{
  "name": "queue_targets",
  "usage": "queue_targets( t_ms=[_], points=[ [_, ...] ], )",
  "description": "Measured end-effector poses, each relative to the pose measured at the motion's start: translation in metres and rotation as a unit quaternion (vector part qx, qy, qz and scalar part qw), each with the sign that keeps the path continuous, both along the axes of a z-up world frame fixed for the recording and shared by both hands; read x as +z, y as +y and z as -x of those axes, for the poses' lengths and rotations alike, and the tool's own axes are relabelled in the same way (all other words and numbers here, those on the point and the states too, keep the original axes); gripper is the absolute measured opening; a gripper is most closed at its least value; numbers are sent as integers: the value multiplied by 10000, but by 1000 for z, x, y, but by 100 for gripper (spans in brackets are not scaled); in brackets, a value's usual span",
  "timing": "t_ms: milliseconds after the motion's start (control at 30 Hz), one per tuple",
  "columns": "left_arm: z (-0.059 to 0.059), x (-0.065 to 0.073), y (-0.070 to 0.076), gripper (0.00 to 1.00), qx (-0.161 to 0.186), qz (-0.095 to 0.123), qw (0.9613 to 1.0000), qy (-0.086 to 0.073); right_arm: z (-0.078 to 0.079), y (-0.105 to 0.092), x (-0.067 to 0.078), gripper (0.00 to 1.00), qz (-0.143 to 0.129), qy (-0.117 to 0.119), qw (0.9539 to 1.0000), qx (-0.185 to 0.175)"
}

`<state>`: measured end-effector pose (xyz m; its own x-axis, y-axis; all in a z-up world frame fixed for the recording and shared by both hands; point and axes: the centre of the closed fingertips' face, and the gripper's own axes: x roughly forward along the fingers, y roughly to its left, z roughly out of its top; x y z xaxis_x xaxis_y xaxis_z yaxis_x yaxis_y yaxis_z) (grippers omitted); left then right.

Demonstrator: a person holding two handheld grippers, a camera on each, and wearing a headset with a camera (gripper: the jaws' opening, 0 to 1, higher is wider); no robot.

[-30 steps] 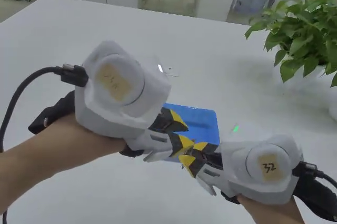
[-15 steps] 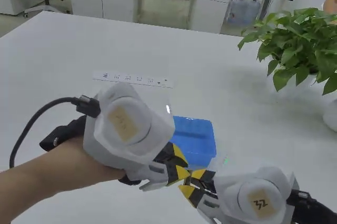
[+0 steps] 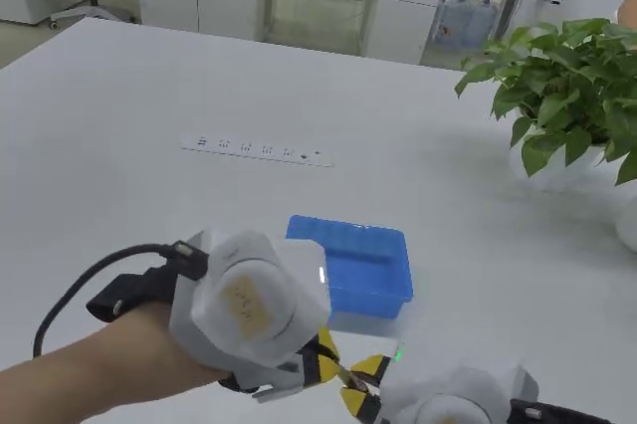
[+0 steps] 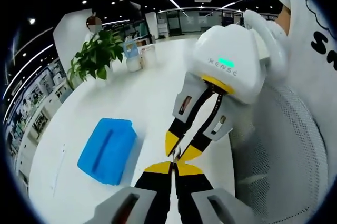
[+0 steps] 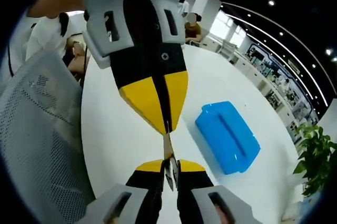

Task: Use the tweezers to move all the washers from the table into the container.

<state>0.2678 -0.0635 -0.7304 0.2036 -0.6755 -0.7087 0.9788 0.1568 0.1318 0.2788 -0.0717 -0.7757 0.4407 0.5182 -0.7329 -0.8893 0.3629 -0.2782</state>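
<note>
Currently the two grippers meet tip to tip above the table (image 3: 149,86).

- Left gripper (image 4: 174,167): jaws together, with the yellow tips pinched on one end of the tweezers (image 5: 168,153).
- Right gripper (image 5: 169,167): jaws drawn in on the other end. A thin metal blade shows in the narrow slit between its tips, so I log it as clamped.
- Tweezers: they bridge the short gap between the two sets of tips and are held at both ends. I cannot tell whether they touch the table.
- Container (image 3: 370,297): blue, shallow and rectangular, sitting flat on the table just beyond the joined tips. It lies ahead and to the left of the left gripper's jaws, and ahead and to the right of the right gripper's. The inside is too indistinct to read.
- Power strip (image 3: 254,149): white, well past the container.
- Plant (image 3: 562,86): leafy, in a white pot, far beyond the right gripper.
- Mesh chair (image 5: 37,129): at the table edge, beside the grippers.
</note>
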Motion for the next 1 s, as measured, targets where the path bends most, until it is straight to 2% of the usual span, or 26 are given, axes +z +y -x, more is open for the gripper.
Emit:
queue_targets(
  t_ms=[100, 167, 233, 367, 433, 533, 633, 700, 733, 767, 833, 967, 1000],
  points=[
    [-2, -19, 5, 0, 45, -173, 9998, 121, -2, -1, -8, 6, -30, 138, 9998, -103],
    [-2, -27, 7, 0, 48, -209, 9996, 183, 0, 0, -14, 8, -119, 398, 9989, -226],
    [-4, -34, 10, 0, 127, -237, 9993, 253, 2, 2, -13, 13, -282, 577, 9973, -350],
    [-7, -44, 14, 0, 204, -284, 9990, 277, 1, -3, 1, 20, -525, 595, 9950, -612],
    [-10, -51, 17, 0, 154, -420, 9987, 230, 1, -10, 8, 22, -676, 649, 9919, -859],
    [-14, -65, 20, 0, 62, -618, 9978, 218, 3, -22, 25, 28, -1020, 659, 9845, -1262],
    [-20, -77, 22, 0, 2, -858, 9960, 236, 7, -37, 31, 34, -1098, 748, 9792, -1535],
    [-24, -82, 20, 0, 63, -871, 9958, 270, 9, -46, 33, 36, -1106, 760, 9765, -1688],
    [-25, -83, 20, 0, 101, -856, 9958, 320, 10, -52, 34, 37, -1173, 760, 9735, -1813],
    [-26, -85, 20, 0, 189, -855, 9952, 438, 12, -55, 35, 38, -1225, 811, 9709, -1890],
    [-29, -87, 20, 0, 226, -887, 9948, 444, 14, -62, 36, 41, -1357, 895, 9638, -2113],
    [-34, -87, 20, 0, 448, -808, 9944, 515, 17, -73, 38, 43, -1523, 932, 9560, -2327],
    [-35, -87, 21, 4, 527, -822, 9937, 546, 18, -74, 37, 43, -1532, 957, 9548, -2359]
  ],
)
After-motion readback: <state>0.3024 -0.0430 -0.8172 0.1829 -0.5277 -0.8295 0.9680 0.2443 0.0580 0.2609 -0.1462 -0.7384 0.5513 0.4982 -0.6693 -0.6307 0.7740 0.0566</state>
